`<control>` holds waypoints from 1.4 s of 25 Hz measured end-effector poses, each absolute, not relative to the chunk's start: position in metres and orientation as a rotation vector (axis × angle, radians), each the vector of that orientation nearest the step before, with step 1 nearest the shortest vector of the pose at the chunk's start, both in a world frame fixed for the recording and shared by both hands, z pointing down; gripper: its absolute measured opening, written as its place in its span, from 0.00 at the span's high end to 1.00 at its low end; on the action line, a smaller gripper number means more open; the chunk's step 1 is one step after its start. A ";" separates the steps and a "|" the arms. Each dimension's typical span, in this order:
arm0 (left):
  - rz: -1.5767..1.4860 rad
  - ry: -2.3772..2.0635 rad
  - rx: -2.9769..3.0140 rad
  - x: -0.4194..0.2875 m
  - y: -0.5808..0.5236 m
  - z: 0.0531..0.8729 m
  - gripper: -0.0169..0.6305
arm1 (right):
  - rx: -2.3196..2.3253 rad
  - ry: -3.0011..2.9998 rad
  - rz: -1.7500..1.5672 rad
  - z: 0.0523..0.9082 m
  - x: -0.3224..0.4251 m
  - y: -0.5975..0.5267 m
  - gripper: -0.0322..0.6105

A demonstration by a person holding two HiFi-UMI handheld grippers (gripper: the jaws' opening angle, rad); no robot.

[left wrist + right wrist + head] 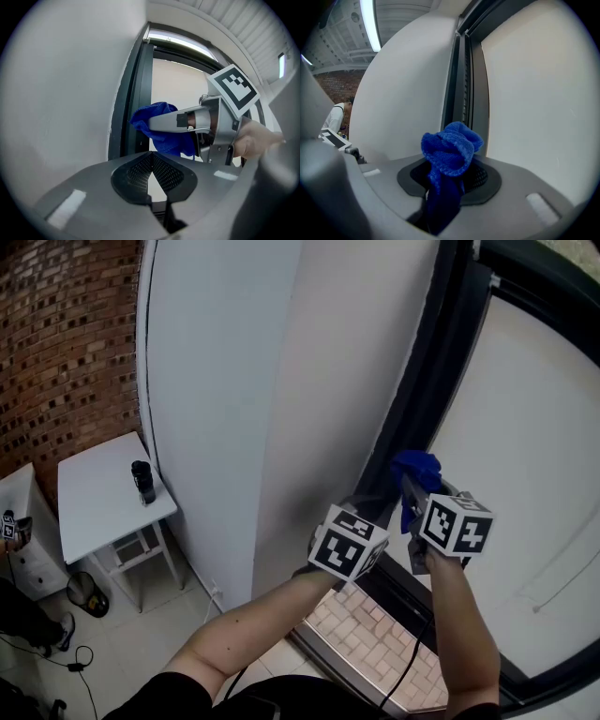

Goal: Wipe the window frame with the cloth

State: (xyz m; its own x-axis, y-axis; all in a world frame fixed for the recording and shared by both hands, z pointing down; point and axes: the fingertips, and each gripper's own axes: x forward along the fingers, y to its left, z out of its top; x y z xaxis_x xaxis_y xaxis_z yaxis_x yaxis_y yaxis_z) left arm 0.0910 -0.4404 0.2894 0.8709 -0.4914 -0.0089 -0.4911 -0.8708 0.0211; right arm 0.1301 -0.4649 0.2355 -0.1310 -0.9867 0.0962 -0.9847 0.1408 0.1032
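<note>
Two grippers up: my right gripper (449, 176) is clamped on the blue cloth (451, 147), bunched forward close to the dark window frame (461, 79), ready for wiping. My left gripper (151, 171) idles, jaws together on nothing

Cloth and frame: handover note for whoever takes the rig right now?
Left gripper: jaws together, nothing between them, held beside the right gripper.
Right gripper: shut on the cloth, which bunches out past the tips.
Cloth sits at the lower part of the dark frame; the views don't show whether it touches.
Done: cloth gripped and brought to the frame. No wiped stretch can be told apart from the rest.
Left: press the cloth on and wipe along the frame; I'd treat the whole length as pending.
</note>
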 end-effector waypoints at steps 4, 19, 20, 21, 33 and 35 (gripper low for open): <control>-0.062 -0.792 3.000 0.092 -0.441 0.273 0.99 | 1.991 -2.227 -0.095 0.219 0.130 -0.464 0.73; -0.139 -0.818 3.034 0.092 -0.448 0.229 0.99 | 1.981 -2.213 -0.270 0.167 0.129 -0.468 0.73; -0.144 -0.821 3.029 0.094 -0.451 0.228 0.99 | 1.978 -2.212 -0.275 0.166 0.130 -0.470 0.73; -0.148 -0.822 3.026 0.095 -0.452 0.227 0.99 | 1.977 -2.208 -0.283 0.163 0.132 -0.471 0.73; -0.185 -0.878 3.035 0.092 -0.453 0.187 0.99 | 1.989 -2.180 -0.364 0.117 0.129 -0.470 0.73; -0.212 -0.877 3.049 0.091 -0.450 0.175 0.99 | 1.993 -2.175 -0.386 0.106 0.128 -0.469 0.73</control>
State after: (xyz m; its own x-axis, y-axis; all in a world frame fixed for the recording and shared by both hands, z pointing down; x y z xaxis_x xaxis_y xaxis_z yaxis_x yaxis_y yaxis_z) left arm 0.0908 -0.4503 0.1747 0.8390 -0.5263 -0.1381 -0.5313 -0.8472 0.0004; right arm 0.1277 -0.4687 0.1058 -0.0947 -0.9942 -0.0518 -0.9511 0.0750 0.2995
